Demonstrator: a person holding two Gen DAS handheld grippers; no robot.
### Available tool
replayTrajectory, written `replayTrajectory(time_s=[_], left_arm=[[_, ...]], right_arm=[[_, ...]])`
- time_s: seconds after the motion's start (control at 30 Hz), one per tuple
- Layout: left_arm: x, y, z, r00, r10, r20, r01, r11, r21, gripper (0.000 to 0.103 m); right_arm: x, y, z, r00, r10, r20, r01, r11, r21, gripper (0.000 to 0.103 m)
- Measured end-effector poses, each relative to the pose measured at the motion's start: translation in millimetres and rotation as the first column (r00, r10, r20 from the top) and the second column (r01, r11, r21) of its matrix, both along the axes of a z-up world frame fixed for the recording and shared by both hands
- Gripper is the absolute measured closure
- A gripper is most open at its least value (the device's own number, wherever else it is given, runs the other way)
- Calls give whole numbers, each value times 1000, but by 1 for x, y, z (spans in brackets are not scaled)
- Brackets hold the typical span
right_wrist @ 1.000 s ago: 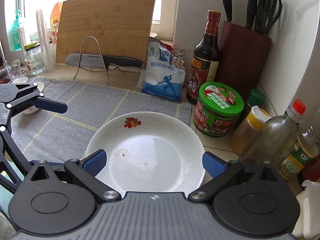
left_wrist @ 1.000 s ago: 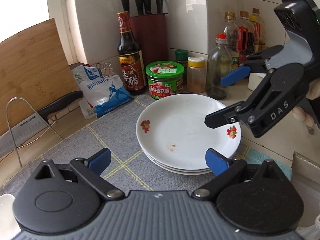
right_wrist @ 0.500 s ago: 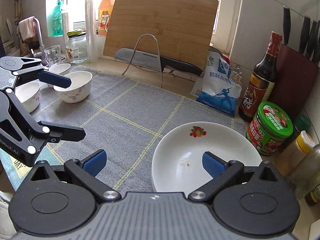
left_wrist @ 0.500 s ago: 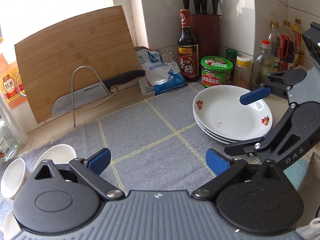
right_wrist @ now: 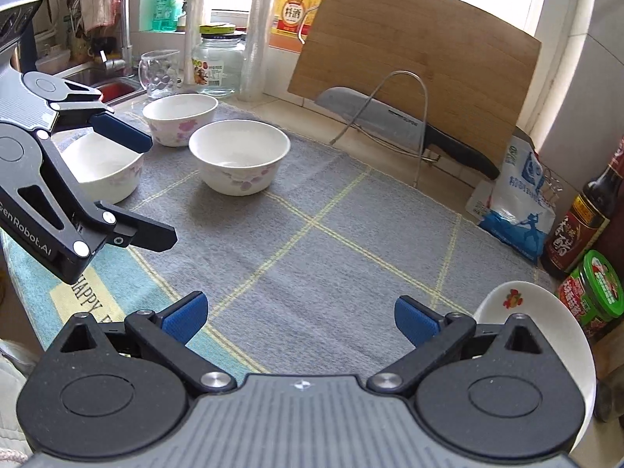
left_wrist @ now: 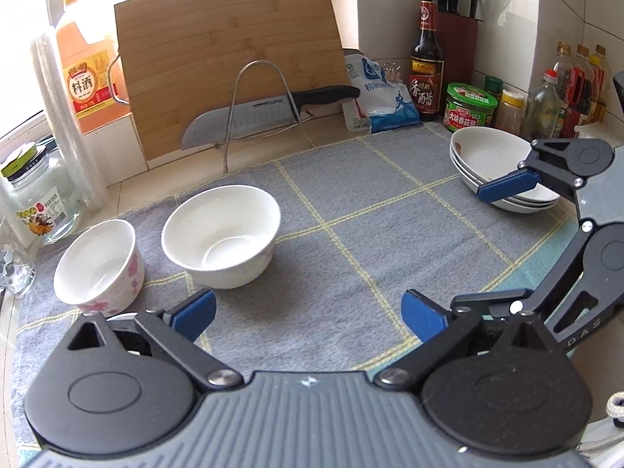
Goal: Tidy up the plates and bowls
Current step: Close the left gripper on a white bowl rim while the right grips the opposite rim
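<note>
A stack of white plates (left_wrist: 493, 160) with flower prints sits at the right of the grey mat (left_wrist: 351, 234); its top plate (right_wrist: 546, 319) shows in the right wrist view. Three white bowls with pink flowers stand at the mat's left: one in the middle (left_wrist: 222, 234) (right_wrist: 240, 156), one further left (left_wrist: 99, 265) (right_wrist: 179, 117), one nearest the edge (right_wrist: 105, 171). My left gripper (left_wrist: 308, 312) is open and empty above the mat, close to the bowls; it also shows in the right wrist view (right_wrist: 128, 191). My right gripper (right_wrist: 298, 318) is open and empty beside the plates; it shows too in the left wrist view (left_wrist: 487, 249).
A bamboo cutting board (left_wrist: 230, 54) and a knife (left_wrist: 265, 113) on a wire rack stand at the back. A salt bag (left_wrist: 384, 97), vinegar bottle (left_wrist: 427, 66), green-lidded jar (left_wrist: 470, 107) and knife block (left_wrist: 456, 35) line the wall. A glass jar (left_wrist: 37, 195), glass mug (right_wrist: 160, 74) and sink (right_wrist: 101, 78) are left.
Both grippers have drawn back from the plate stack and swung left across the mat. The bowls have come into view. Both stay open and empty.
</note>
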State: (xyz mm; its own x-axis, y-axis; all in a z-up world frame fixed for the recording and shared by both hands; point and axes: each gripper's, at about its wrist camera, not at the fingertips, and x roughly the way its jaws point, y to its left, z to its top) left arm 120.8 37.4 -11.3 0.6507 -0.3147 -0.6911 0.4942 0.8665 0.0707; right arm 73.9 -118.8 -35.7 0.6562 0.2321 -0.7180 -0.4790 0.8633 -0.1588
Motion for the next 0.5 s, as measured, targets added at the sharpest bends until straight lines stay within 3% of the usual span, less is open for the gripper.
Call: replayTrajectory(time_s=[0.23,0.5], left_arm=[[8,74,12,998,56,14,-56,998,1,2],[32,136,2,991,133,-28,-132,991,18,2]], right_arm=[[6,65,-7,994,107,-36,-104,990,91,0],[16,125,-16,981,192,-33,-188,978,94,0]])
